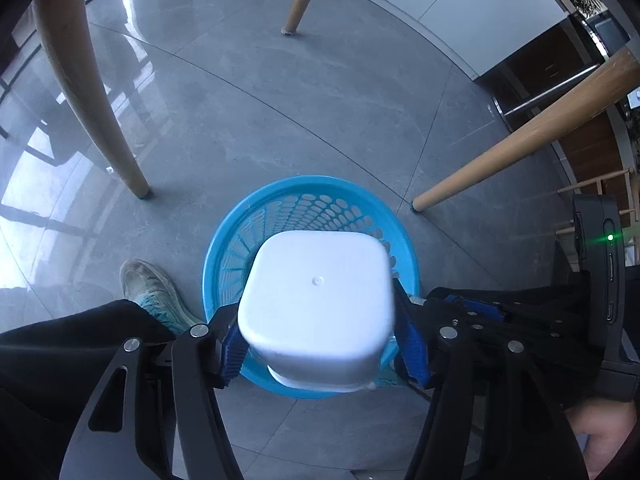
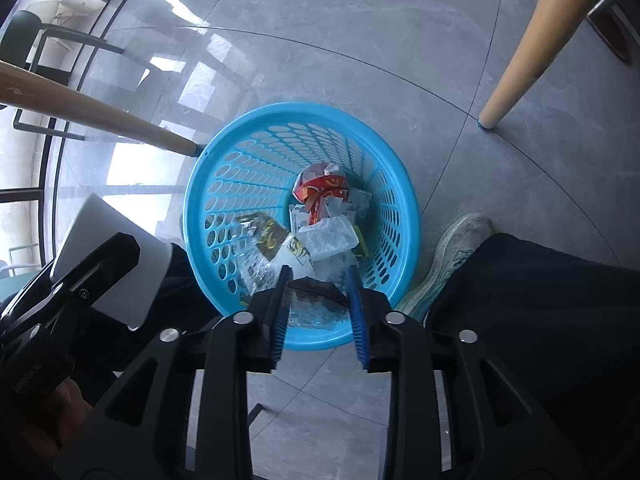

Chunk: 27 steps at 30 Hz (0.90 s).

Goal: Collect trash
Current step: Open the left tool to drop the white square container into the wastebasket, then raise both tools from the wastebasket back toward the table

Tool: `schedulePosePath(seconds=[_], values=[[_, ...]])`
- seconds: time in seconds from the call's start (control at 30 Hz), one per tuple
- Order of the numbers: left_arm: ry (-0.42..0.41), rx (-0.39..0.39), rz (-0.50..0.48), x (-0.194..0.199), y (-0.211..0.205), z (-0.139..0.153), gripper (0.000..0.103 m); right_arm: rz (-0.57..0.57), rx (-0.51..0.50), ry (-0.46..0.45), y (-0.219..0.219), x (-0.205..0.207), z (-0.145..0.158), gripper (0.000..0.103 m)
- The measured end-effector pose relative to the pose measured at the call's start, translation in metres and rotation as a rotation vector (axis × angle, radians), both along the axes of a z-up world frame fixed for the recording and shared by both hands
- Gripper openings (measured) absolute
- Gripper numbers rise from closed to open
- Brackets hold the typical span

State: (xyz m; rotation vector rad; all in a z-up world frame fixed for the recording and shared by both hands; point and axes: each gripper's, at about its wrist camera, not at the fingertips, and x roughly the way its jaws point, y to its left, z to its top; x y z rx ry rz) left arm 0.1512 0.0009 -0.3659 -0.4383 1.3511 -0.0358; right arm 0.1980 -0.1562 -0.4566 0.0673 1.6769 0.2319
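Both grippers are over the blue basket (image 2: 300,216) on the grey floor, between the wooden table legs (image 2: 516,56).

Left gripper (image 1: 320,344): clamped wide on a white square tub (image 1: 316,300), pads pressing both its sides, base up towards the camera, held just above the basket rim.

Right gripper (image 2: 318,312): jaws part-open, nothing gripped. A dark clear-plastic wrapper (image 2: 312,304) lies in the gap at the near inside wall, and I can't tell whether it is touching the pads.

The basket already holds the trash: red snack wrapper (image 2: 320,192), clear bags, printed packets.

Judgement: this is the drop-off step. The right side looks done with its piece. Next, the left has to release the tub, or tip it if it is only a carrier, squarely over the opening. The tub nearly spans the rim, so it needs centring first. Watch the shoe (image 2: 448,256) beside the basket.
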Motion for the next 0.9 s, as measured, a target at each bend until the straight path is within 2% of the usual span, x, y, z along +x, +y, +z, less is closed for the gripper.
schedulePosePath(seconds=[0.43,0.57,0.7,0.9], values=[[0.012,0.038,0.033,-0.004,0.008,0.003,0.066,0.024,-0.014,-0.034,0.0,-0.004,0.014,0.034],[0.016,0.028,0.047,-0.009,0.009,0.017,0.066,0.032,0.01,-0.079,0.001,-0.008,0.037,0.034],[0.0,0.017,0.068,-0.018,0.012,0.031,0.068,0.067,0.013,-0.136,0.005,-0.015,0.062,0.039],[0.019,0.064,0.066,-0.025,0.012,0.036,0.07,0.074,0.015,-0.155,0.004,-0.022,0.081,0.04]])
